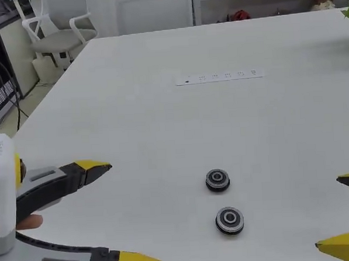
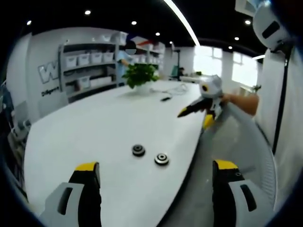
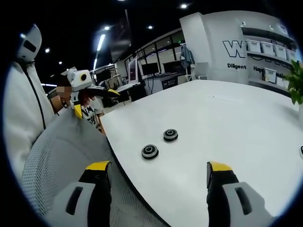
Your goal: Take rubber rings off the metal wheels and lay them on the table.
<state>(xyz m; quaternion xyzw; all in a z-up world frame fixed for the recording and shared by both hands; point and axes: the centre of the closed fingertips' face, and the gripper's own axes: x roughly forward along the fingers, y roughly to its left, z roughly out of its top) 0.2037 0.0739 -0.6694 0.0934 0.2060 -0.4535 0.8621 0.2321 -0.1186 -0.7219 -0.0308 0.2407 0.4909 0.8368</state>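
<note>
Two small metal wheels lie flat on the white table (image 1: 162, 125), each with a black rubber ring around its rim. The far wheel (image 1: 217, 180) (image 2: 138, 150) (image 3: 170, 135) sits a little beyond the near wheel (image 1: 229, 220) (image 2: 161, 159) (image 3: 149, 152). My left gripper (image 1: 132, 214) (image 2: 156, 168) hovers at the table's near left, open and empty, well left of both wheels. At the right edge of the head view my right gripper (image 1: 330, 212) (image 3: 158, 166) is open too, holding nothing. Each gripper looks toward the wheels from its own side.
A flush socket strip (image 1: 218, 77) is set into the table further back. A potted plant (image 2: 139, 73) stands at the far right corner. White chairs (image 1: 58, 31) stand off the far left corner. A mesh chair back (image 3: 61, 151) is just behind the table's near edge.
</note>
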